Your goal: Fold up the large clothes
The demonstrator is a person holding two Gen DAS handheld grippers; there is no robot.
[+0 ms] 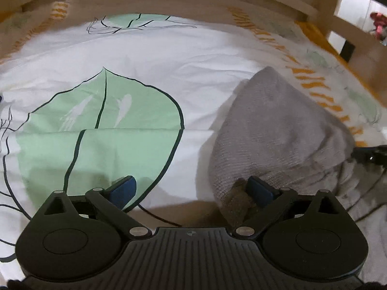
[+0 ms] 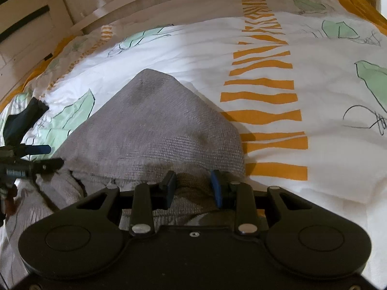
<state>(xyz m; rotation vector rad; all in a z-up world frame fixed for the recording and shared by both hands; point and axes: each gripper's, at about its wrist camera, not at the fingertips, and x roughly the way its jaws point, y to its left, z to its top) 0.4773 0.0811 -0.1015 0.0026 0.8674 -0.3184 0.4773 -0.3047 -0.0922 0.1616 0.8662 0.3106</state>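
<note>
The grey knit garment (image 2: 150, 125) lies bunched on the bedsheet (image 2: 333, 145). It looks soft, floppy, fairly heavy; best pinched at its near hem. Left gripper (image 1: 191, 188) gapes beside it; right gripper (image 2: 193, 186) straddles its edge, parted.

The garment (image 2: 150, 125) lies on the bed (image 2: 326, 145), its folded point aimed toward the far edge, where the bed frame (image 2: 169, 0) runs behind it. The left hand-held gripper (image 1: 191, 191) sits at the garment's left side, over the bed's near edge. The right hand-held gripper (image 2: 193, 188) sits over the garment's near part.
</note>
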